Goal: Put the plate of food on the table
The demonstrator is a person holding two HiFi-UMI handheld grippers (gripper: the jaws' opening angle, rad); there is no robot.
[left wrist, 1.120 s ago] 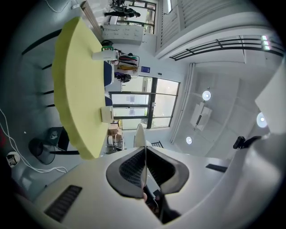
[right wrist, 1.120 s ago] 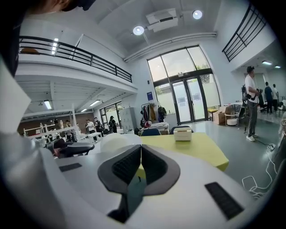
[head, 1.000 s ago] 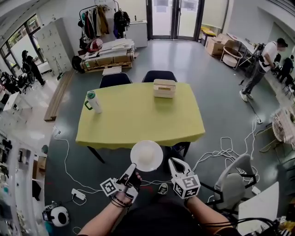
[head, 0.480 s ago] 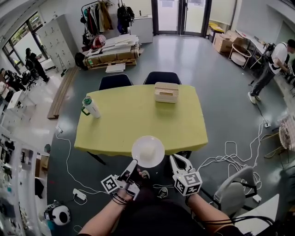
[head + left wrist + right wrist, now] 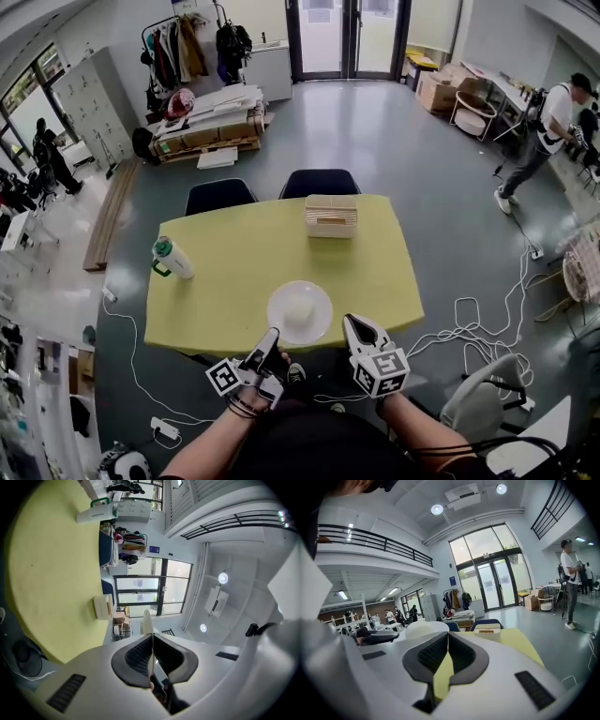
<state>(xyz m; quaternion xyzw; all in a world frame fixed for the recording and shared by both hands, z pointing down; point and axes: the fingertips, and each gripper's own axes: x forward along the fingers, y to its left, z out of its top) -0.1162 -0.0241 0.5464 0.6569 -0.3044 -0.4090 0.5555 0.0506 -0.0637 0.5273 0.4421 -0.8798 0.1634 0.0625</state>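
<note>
The grey floor [image 5: 441, 178] fills most of the head view. In the middle stands a big counter [image 5: 225, 291] with a yellow cloth on it. Two dark blue chairs [image 5: 220, 196] are pushed in at its far side. White cables [image 5: 473, 323] lie on the floor to the right of the counter. Far off on the right, a person [image 5: 548, 127] walks by.

On the far side of the counter sits a small wooden box [image 5: 330, 216]. Near the left end is a white bottle [image 5: 172, 259] with a green cap.

The white plate [image 5: 300, 312] is over the near edge of the counter, above the yellow cloth. A pale lump of food [image 5: 298, 308] sits in the middle of it. It is not clear if the plate touches the cloth.

The left claw [image 5: 151, 644] is squeezed tight on the near rim of the plate. In the left gripper view the thin rim runs right between its two jaws.

The right claw [image 5: 446, 639] is just beside the plate, on its right, and does not touch it. Its jaws are pressed together at the tips with nothing between them. Only the yellow cloth shows through the small gap lower down.
</note>
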